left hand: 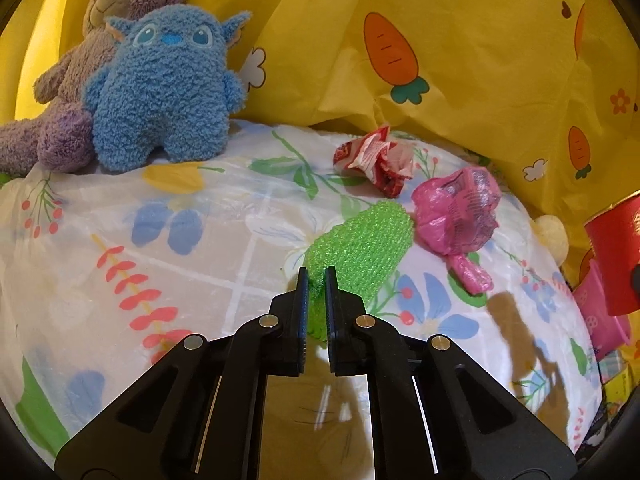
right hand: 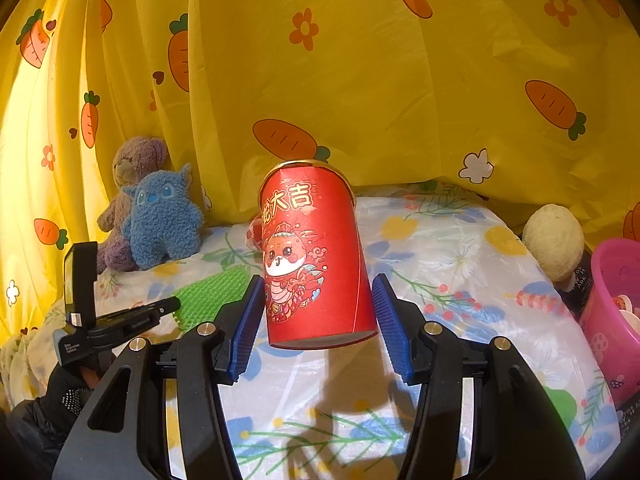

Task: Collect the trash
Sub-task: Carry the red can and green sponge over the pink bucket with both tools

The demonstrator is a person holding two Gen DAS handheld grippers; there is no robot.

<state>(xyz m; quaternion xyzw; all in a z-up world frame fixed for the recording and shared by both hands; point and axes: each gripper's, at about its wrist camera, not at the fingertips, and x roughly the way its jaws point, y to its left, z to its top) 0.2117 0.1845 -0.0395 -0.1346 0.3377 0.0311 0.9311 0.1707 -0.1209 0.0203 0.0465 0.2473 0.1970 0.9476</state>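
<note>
A green mesh sheet lies on the floral bedcover; my left gripper is shut on its near edge. Beyond it lie a crumpled red-and-white wrapper and a crumpled pink plastic bag. My right gripper is shut on a red paper cup printed with a cartoon dragon. The cup is tilted and held off the cover, with its shadow below. The cup also shows at the right edge of the left wrist view. The green sheet and the left gripper appear at the left of the right wrist view.
A pink bucket with items inside stands at the right edge of the bed. Beside it rests a pale round ball. A blue plush toy and a purple bear sit at the back left. A yellow carrot-print curtain hangs behind.
</note>
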